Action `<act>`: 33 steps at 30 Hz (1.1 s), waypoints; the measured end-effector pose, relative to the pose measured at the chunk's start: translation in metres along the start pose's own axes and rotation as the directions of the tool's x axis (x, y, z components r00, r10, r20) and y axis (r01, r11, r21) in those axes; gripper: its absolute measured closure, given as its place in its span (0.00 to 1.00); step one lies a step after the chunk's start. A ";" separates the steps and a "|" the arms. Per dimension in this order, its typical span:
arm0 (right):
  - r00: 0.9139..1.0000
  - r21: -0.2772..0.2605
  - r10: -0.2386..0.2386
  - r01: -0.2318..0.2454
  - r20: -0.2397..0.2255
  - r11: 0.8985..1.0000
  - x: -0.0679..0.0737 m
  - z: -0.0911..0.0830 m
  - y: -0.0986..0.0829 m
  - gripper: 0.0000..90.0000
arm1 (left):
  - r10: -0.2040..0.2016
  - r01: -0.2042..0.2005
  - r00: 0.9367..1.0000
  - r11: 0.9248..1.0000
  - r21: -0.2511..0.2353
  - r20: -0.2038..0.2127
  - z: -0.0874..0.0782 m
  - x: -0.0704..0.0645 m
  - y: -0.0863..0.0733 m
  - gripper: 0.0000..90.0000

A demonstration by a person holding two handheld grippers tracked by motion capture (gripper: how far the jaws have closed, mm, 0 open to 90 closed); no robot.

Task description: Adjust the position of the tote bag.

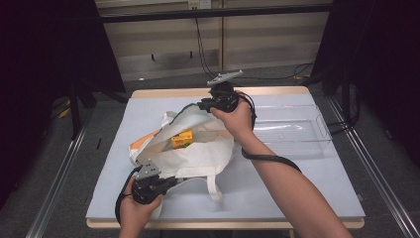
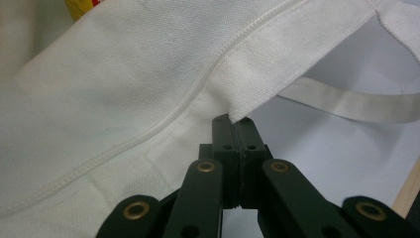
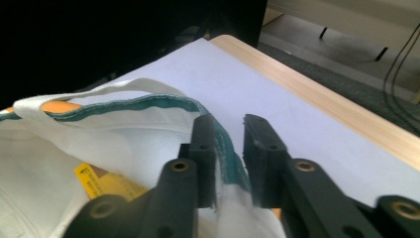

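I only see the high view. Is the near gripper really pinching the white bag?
Observer: Yes. The left gripper is shut on a fold of the white bag.
Operator: And the far one?
Observer: The right gripper is open. The bag's green-trimmed rim lies between its jaws, against one of them.
Operator: What's the yellow thing inside?
Observer: A yellow packet with dark print, too small to read.
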State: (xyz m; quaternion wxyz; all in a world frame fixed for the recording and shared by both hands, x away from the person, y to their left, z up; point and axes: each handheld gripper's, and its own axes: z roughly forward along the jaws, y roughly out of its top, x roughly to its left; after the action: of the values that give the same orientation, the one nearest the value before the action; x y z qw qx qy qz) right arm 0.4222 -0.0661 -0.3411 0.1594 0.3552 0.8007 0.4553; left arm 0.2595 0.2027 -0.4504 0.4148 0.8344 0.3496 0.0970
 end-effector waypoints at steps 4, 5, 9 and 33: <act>1.000 0.010 -0.028 0.028 0.008 1.000 0.007 0.000 0.003 0.69 | 0.000 0.000 1.000 1.000 -0.002 0.000 0.000 0.000 0.000 1.00; 0.999 0.013 -0.035 0.035 0.009 0.999 0.008 0.000 0.004 0.69 | 0.001 -0.001 1.000 1.000 -0.002 0.000 0.000 0.000 0.000 1.00; 0.999 0.020 -0.043 0.042 0.010 0.999 0.012 0.001 0.008 0.65 | -0.002 0.002 1.000 1.000 -0.004 0.001 -0.001 0.000 0.000 1.00; 0.996 0.112 -0.046 0.054 -0.070 0.992 0.009 0.017 0.016 0.92 | -0.013 0.013 1.000 1.000 -0.001 0.018 0.000 0.001 -0.001 1.00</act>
State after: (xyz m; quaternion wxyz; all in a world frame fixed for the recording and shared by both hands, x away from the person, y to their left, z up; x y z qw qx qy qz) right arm 0.4326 -0.0444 -0.3360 0.1234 0.3280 0.8388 0.4166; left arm 0.2596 0.2037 -0.4517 0.4191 0.8327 0.3514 0.0870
